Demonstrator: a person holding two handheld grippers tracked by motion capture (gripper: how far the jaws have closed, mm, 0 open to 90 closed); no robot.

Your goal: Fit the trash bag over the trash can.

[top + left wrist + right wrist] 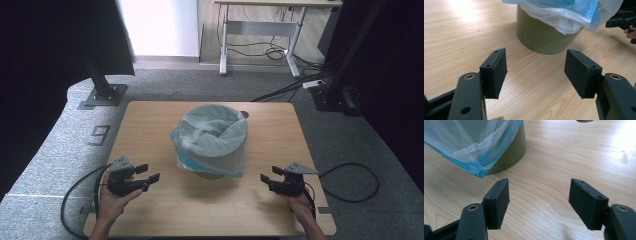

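An olive-green round bin (pixel 209 174) stands mid-table, lined with a pale blue plastic bag (pixel 212 137) whose edge hangs over its rim. My left gripper (pixel 148 173) rests low over the table's front left, jaws open and empty, pointing toward the bin (pixel 541 35). At the front right, my right gripper (pixel 270 174) is also open and empty, facing the bin (pixel 510 155) from the other side. In the right gripper view the bag (pixel 471 142) drapes down over the bin's wall. Both grippers stand apart from the bin.
The wooden table (pixel 150 120) has bare surface around the bin. A small dark round hole (pixel 245 114) sits behind the bin. Black cables trail off both front corners. Beyond the table are grey carpet, black frame posts and a desk.
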